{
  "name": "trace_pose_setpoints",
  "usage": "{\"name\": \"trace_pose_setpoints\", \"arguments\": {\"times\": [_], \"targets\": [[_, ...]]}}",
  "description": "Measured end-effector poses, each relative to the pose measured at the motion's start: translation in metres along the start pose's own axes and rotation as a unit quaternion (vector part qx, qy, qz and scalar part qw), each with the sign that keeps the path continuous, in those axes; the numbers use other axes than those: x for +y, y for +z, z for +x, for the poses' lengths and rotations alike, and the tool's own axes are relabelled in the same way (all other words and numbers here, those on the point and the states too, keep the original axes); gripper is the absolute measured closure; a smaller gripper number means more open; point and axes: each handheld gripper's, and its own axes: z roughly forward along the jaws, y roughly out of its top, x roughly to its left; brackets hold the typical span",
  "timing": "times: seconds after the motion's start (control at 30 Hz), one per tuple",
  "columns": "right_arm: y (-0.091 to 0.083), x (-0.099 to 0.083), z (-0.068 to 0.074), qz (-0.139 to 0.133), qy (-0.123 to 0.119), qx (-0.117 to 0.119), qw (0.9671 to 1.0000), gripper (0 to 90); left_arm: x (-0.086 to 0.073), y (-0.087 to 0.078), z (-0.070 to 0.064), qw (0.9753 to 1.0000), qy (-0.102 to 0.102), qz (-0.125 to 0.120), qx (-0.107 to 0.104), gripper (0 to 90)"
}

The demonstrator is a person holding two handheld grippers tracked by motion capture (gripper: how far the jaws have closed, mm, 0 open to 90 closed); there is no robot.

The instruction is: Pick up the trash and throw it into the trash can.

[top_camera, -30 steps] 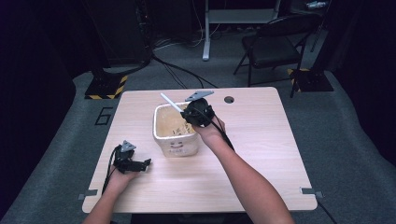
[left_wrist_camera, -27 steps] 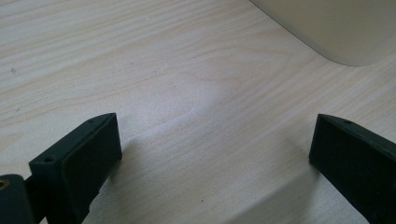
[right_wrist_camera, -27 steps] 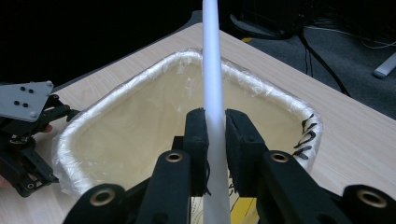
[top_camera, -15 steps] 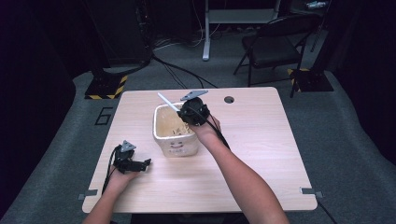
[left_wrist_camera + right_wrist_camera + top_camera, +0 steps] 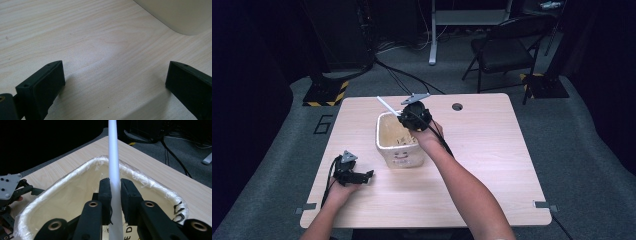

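One desk [image 5: 492, 165], one cream tub [image 5: 396, 142], one white stick [image 5: 113, 170], two hand-held grippers.

The pale wood desk carries a cream, rounded-corner tub with a crinkled clear liner over its rim and black lettering on its side; it sits just below and in front of the right hand-held gripper [image 5: 403, 116], whose jaws are clamped on a long, thin white stick that slants up and away past the tub's far rim. The left hand-held gripper [image 5: 369, 174] rests low on the desk with jaws wide apart on nothing, the tub's corner just ahead to its right. Beyond the desk stand one dark folding chair [image 5: 507, 50] and floor cables [image 5: 412, 80].
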Motion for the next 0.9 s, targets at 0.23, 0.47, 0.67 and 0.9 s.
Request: {"name": "trace_pose_setpoints", "arguments": {"times": [0.23, 0.47, 0.67, 0.9], "targets": [[0.006, 0.001, 0.001, 0.0, 0.002, -0.002, 1.0, 78.8, 0.0, 0.0, 0.0, 1.0, 0.001, -0.001, 0.0, 1.9], [0.011, 0.003, 0.004, 0.0, 0.004, -0.004, 1.0, 78.7, 0.0, 0.0, 0.0, 1.0, 0.001, 0.0, 0.0, 1.9], [0.014, 0.005, 0.006, 0.001, -0.004, -0.007, 1.0, 78.3, 0.0, 0.0, 0.0, 1.0, 0.001, 0.0, 0.0, 1.9], [0.015, 0.003, 0.007, 0.006, -0.011, -0.013, 0.9998, 70.9, 0.0, 0.0, 0.0, 1.0, 0.0, 0.001, -0.001, 1.9]]}}
